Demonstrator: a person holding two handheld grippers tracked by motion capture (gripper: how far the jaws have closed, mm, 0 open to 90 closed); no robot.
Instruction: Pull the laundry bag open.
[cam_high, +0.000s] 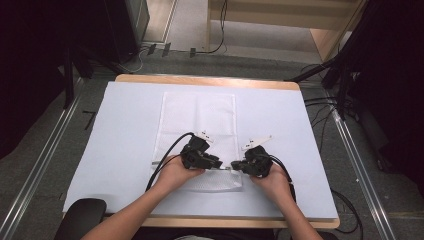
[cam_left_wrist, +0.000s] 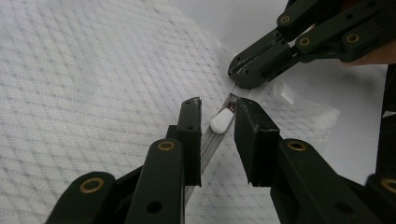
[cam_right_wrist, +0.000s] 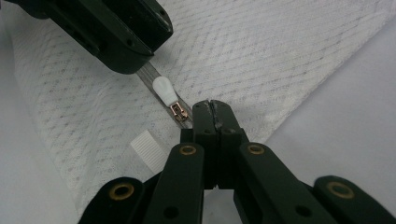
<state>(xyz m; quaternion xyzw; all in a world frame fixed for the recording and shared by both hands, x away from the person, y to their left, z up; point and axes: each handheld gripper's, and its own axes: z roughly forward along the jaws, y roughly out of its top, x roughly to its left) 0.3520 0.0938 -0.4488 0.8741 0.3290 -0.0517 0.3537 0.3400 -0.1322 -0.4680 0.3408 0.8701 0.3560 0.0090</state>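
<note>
A white mesh bag (cam_high: 200, 112) lies flat on the table, its zipper running along the near end. My left gripper (cam_high: 220, 164) is low over that zipper. In the left gripper view its jaws (cam_left_wrist: 218, 103) stand apart on either side of the white zipper pull (cam_left_wrist: 222, 121), with a gap on both sides. My right gripper (cam_high: 235, 165) faces it from the right, and its jaws (cam_right_wrist: 212, 105) are pressed together on the zipper's end, just past the copper slider (cam_right_wrist: 180, 112). The pull (cam_right_wrist: 164, 89) lies between the two gripper tips.
A white cover (cam_high: 125, 150) spreads over the wooden table. A small ribbed white tab (cam_right_wrist: 147, 144) sticks out of the bag beside the right gripper. A dark chair (cam_high: 82, 215) sits at the near left corner. Cables and stands (cam_high: 340, 90) crowd the floor to the right.
</note>
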